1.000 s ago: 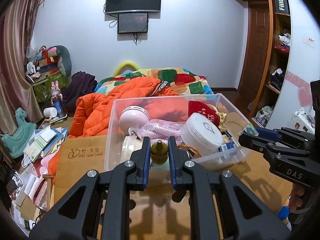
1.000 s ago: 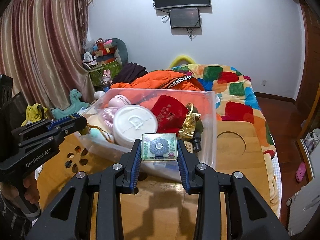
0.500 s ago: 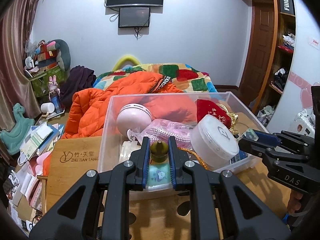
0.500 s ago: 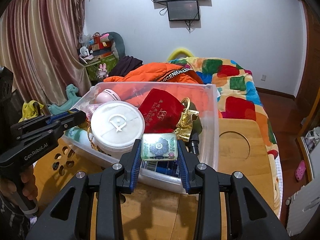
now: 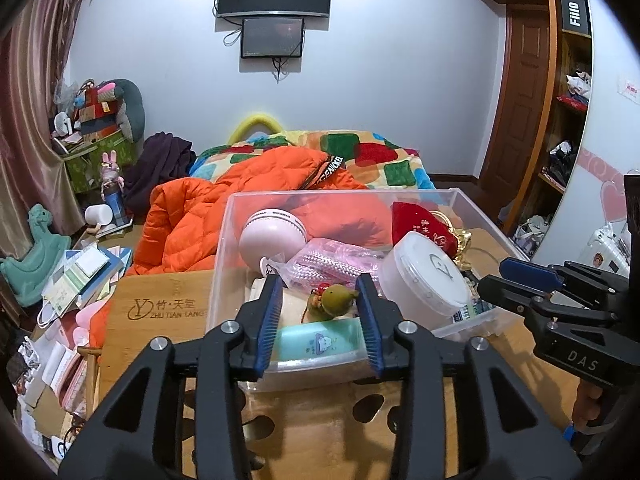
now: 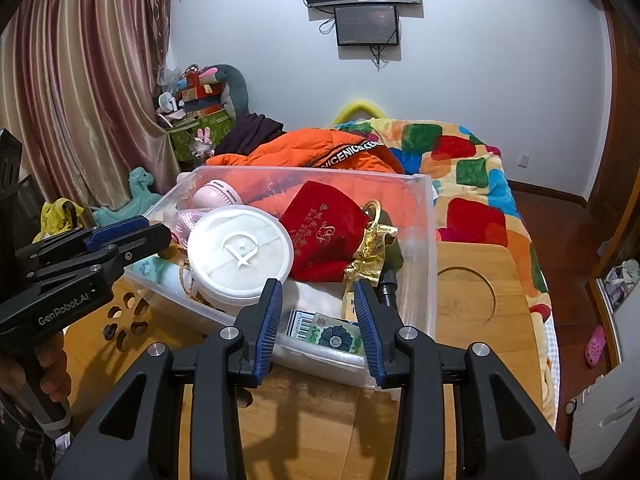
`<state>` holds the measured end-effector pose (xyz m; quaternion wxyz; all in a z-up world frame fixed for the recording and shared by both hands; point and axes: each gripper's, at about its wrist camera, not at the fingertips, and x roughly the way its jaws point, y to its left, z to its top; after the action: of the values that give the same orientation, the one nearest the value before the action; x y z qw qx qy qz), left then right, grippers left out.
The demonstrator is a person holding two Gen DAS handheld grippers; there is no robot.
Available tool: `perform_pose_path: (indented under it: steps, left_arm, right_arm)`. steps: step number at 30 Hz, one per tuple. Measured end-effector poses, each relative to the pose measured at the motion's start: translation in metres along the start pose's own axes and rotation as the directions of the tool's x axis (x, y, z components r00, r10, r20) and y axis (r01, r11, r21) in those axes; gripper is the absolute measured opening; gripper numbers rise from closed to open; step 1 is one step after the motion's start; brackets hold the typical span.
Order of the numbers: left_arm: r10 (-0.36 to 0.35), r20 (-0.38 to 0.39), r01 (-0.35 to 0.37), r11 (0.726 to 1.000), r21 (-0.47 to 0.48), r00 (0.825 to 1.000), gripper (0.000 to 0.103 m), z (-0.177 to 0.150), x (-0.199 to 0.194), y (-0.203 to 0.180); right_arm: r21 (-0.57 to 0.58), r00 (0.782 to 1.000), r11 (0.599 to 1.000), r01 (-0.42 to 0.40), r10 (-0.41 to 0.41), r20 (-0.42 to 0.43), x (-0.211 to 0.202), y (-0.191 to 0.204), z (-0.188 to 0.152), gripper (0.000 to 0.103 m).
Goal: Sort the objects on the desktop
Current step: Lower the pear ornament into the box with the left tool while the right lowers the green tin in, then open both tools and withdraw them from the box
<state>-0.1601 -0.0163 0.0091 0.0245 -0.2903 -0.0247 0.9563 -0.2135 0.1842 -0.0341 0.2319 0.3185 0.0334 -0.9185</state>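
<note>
Left gripper (image 5: 320, 300) over the near edge of the clear bin (image 5: 224, 248), jaws wide, nothing between the pads. Small green gourd charm (image 5: 334, 298) lying loose in the bin between the spread fingers, on top of a mint case (image 5: 316, 344), touching neither pad. Pink fan (image 5: 272, 236) at the bin's back left, pink plastic bag (image 5: 332, 260) just beside it, white round tub (image 5: 420, 276) tilted to the right, red pouch (image 5: 424, 228) behind the tub.

Right gripper (image 6: 318, 304) over the bin's near right corner, jaws wide as well, gripping nothing. Flower-patterned card box (image 6: 334, 336) lying flat in the bin just below the fingers, beside a barcode-printed box (image 6: 302, 324). Gold pouch (image 6: 374, 252) against the red pouch (image 6: 324, 236), tub (image 6: 240, 250) to the left, lid facing up.

Bin on a wooden surface (image 6: 480, 312) with a round cutout, orange jacket (image 5: 192, 220) and patchwork quilt (image 6: 472, 176) on the bed behind.
</note>
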Motion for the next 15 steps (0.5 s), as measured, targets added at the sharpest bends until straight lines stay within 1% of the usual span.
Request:
perform_pose_path:
  steps: [2,4,6,7,9,11,14,15]
  left_arm:
    - [0.002,0.006,-0.002,1.0,0.0,1.0,0.043,0.0,-0.004,-0.001]
    - [0.006,0.01,-0.006,1.0,-0.003,1.0,0.05,-0.001,-0.01,-0.002]
    - [0.011,0.017,-0.011,1.0,-0.004,1.0,0.055,-0.001,-0.015,-0.003]
    - [0.012,0.019,-0.012,1.0,-0.004,1.0,0.056,-0.001,-0.016,-0.003]
    - [0.016,0.026,-0.016,1.0,-0.002,1.0,0.057,-0.002,-0.022,-0.004]
    - [0.022,0.034,-0.022,1.0,-0.001,0.999,0.061,-0.003,-0.029,-0.005]
    - [0.031,0.049,-0.031,1.0,0.004,0.998,0.069,-0.005,-0.038,-0.006]
    - [0.033,0.053,-0.033,0.999,0.007,0.998,0.073,-0.006,-0.041,-0.007]
  right_arm:
    - [0.005,1.0,1.0,0.0,0.0,0.007,-0.005,0.0,0.0,0.039]
    - [0.002,1.0,1.0,0.006,-0.006,0.015,-0.01,0.002,-0.001,0.042]
    - [0.0,1.0,1.0,0.01,-0.01,0.023,-0.015,0.004,-0.001,0.046]
    - [-0.002,1.0,1.0,0.012,-0.012,0.028,-0.018,0.005,-0.002,0.047]
    - [-0.004,0.999,1.0,0.014,-0.014,0.037,-0.025,0.006,-0.002,0.053]
    - [-0.008,0.999,1.0,0.018,-0.017,0.052,-0.032,0.009,-0.004,0.056]
    - [-0.018,0.998,0.999,0.027,-0.025,0.066,-0.041,0.014,-0.005,0.062]
    - [-0.022,0.997,0.999,0.032,-0.03,0.07,-0.044,0.015,-0.006,0.064]
